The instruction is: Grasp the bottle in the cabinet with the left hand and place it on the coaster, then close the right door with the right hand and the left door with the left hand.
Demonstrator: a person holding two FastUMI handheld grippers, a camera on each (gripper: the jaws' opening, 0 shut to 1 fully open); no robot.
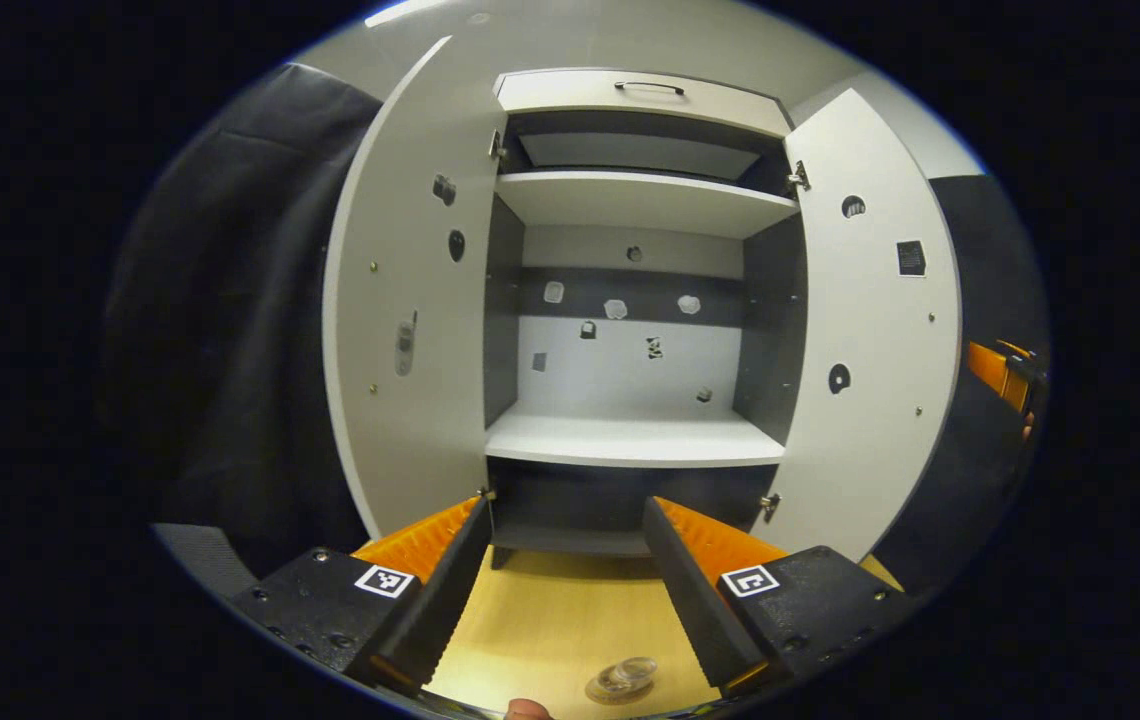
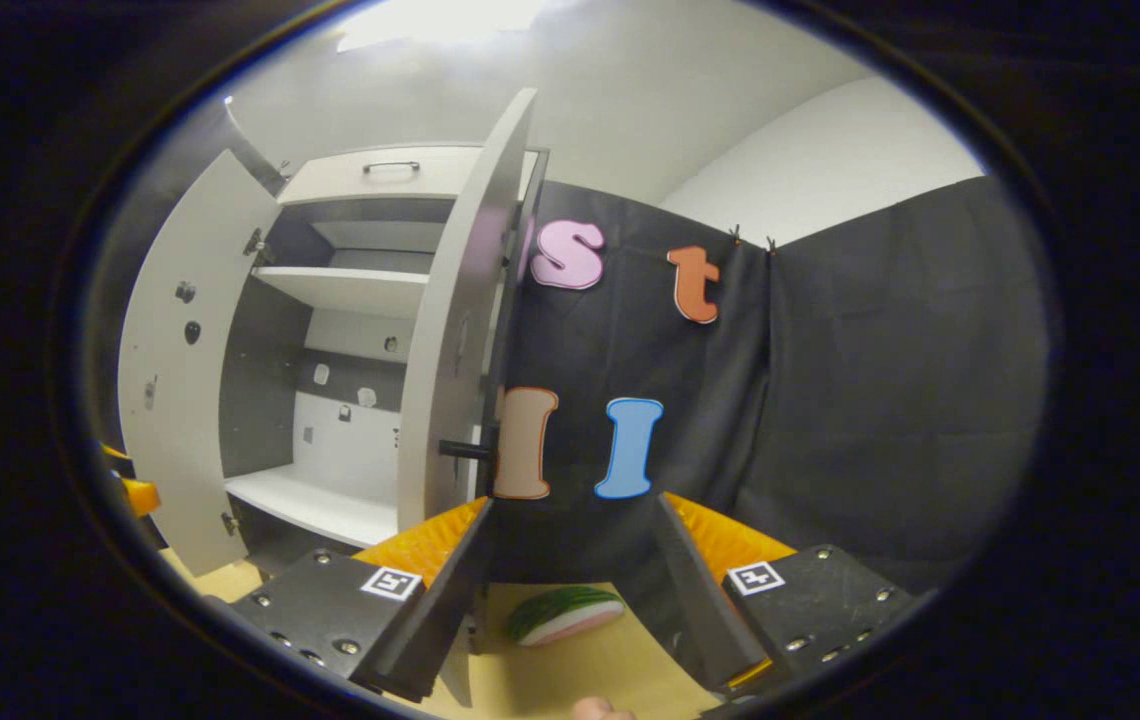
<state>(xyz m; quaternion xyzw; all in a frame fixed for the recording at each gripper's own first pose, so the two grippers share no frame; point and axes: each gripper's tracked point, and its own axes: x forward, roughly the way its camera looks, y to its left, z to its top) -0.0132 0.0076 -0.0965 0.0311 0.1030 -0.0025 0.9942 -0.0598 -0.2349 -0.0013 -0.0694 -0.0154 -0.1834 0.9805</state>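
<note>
The left gripper (image 1: pixel 565 590) faces the open cabinet (image 1: pixel 635 300) head-on, its fingers spread wide with nothing between them. Both doors stand open: the left door (image 1: pixel 410 310) and the right door (image 1: pixel 875 330) flank the cabinet's bare shelves (image 1: pixel 635 438). Below the cabinet, on the wooden worktop (image 1: pixel 550 620), a small clear round thing (image 1: pixel 622 679) lies near the lower edge of the left gripper view, between the two fingers but nearer the right one and touching neither; whether it is the bottle's top or the coaster cannot be told. At the far right edge of that view, beyond the right door, a part of the other gripper (image 1: pixel 1000 370) shows.

The right gripper (image 2: pixel 570 590) sits right of the cabinet (image 2: pixel 330 330), its fingers likewise wide apart and holding nothing. The right door (image 2: pixel 460 330) is seen nearly edge-on, its dark knob (image 2: pixel 460 449) just above the left finger. A slice of toy watermelon (image 2: pixel 565 614) lies on the worktop between the fingers.
</note>
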